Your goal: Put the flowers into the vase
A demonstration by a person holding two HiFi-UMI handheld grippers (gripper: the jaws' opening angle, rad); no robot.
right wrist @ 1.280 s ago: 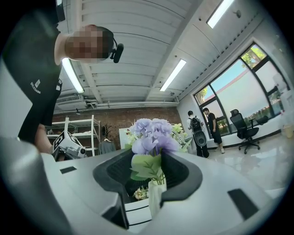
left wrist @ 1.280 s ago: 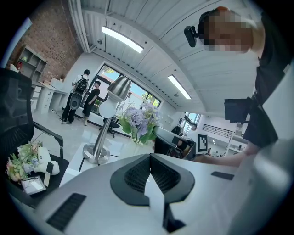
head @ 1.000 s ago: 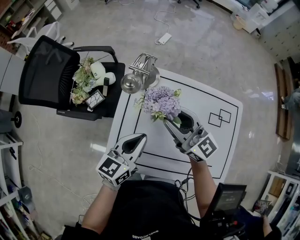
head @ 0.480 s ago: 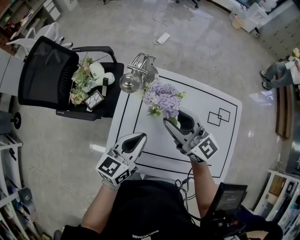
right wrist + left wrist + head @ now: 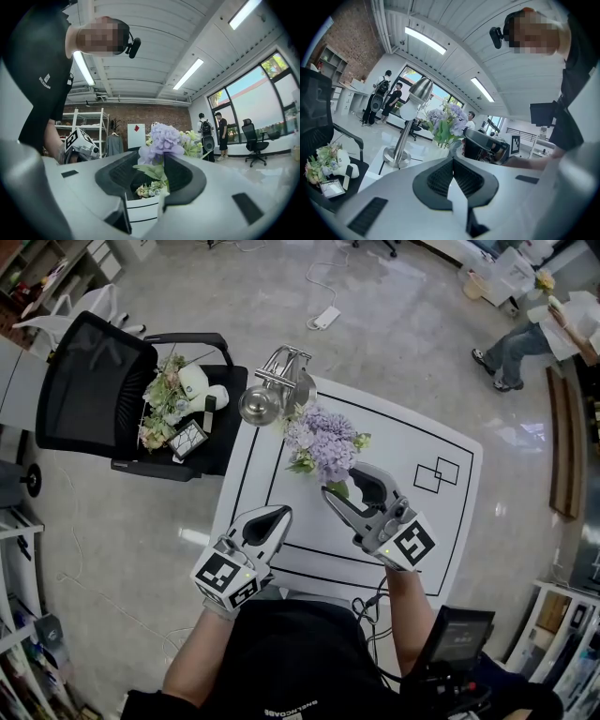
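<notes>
A bouquet of purple hydrangeas (image 5: 323, 439) with green leaves hangs over the white table (image 5: 412, 437), its stems between the jaws of my right gripper (image 5: 345, 481). In the right gripper view the blooms (image 5: 164, 139) rise just beyond the jaws of my right gripper (image 5: 149, 161), which close round the leafy stems. My left gripper (image 5: 279, 514) hovers over the table's near left edge, shut and empty; its pads (image 5: 440, 176) meet in the left gripper view, which also shows the bouquet (image 5: 445, 123). I cannot make out a vase for certain.
A silver desk lamp (image 5: 272, 385) stands on the table's far left corner, right by the flowers. A black office chair (image 5: 103, 381) to the left carries a second, pale bouquet (image 5: 167, 399) and a card. A person (image 5: 539, 324) walks at the far right.
The right gripper turned slightly and the bouquet shifted a little toward the lamp. A person walked into view at the far right. The left gripper stayed still.
</notes>
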